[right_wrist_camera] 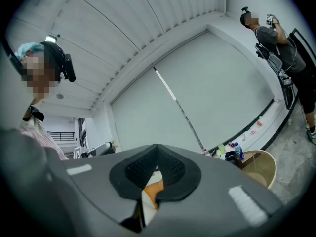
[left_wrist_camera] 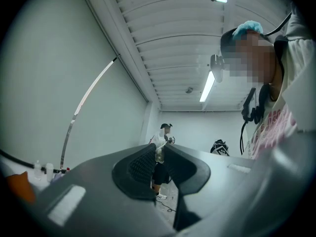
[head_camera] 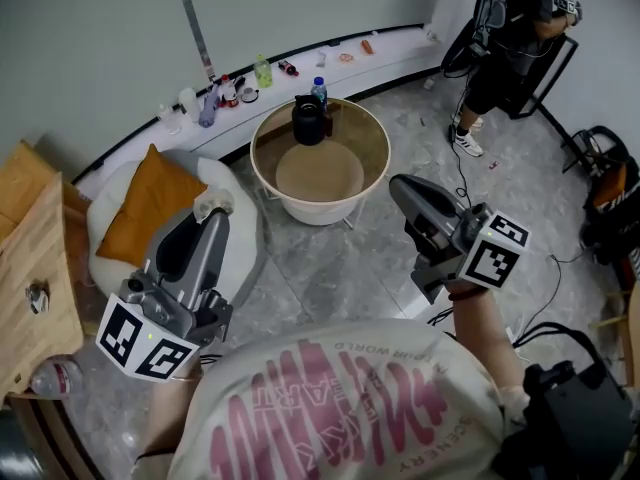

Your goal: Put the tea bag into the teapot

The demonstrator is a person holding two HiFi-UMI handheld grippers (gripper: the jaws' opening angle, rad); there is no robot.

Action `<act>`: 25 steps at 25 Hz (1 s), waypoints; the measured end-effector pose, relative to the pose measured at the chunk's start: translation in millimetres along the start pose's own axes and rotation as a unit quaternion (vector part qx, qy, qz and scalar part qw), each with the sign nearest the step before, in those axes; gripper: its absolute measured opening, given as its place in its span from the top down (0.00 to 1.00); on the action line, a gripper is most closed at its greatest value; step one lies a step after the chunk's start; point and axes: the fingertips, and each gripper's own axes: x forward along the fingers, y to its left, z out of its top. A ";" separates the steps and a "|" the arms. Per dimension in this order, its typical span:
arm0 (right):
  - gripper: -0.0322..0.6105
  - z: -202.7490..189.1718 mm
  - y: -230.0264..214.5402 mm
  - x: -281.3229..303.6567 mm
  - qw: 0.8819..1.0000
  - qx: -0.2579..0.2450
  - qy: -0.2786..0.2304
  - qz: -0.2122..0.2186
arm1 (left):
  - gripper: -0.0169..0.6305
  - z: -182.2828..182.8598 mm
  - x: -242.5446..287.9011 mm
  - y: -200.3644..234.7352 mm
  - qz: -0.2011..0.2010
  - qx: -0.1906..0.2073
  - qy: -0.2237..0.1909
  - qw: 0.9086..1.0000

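The black teapot [head_camera: 308, 121] stands at the back of a round glass-topped table [head_camera: 372, 173], beside a water bottle [head_camera: 319, 90]. My left gripper [head_camera: 212, 211] is raised at the left, well short of the table, its jaws shut on a small whitish tea bag [head_camera: 214, 203]. In the left gripper view the tea bag [left_wrist_camera: 159, 155] shows pinched between the two black pads [left_wrist_camera: 139, 166]. My right gripper [head_camera: 398, 186] hovers to the right of the table. In the right gripper view its jaws [right_wrist_camera: 156, 152] meet at the tips with nothing between them.
A white seat with an orange cushion [head_camera: 150, 204] lies under the left gripper. A wooden table [head_camera: 30, 268] with a bottle [head_camera: 55, 376] is at the far left. A low ledge with bottles [head_camera: 230, 92] runs along the wall. A person [head_camera: 510, 38] stands at the back right near cables and bags.
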 end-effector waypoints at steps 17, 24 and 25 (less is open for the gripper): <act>0.94 -8.1 -27.9 7.5 1.000 0.026 -0.014 0.002 | 0.87 -6.7 13.0 10.5 0.008 0.020 0.016 1.000; 0.94 -17.1 -45.2 7.1 0.999 0.033 -0.030 -0.029 | 0.87 -22.0 31.6 26.8 -0.027 0.011 0.027 0.999; 0.94 -15.1 -48.7 8.8 0.998 0.032 -0.033 -0.033 | 0.87 -22.6 37.3 30.3 -0.033 0.010 0.027 0.999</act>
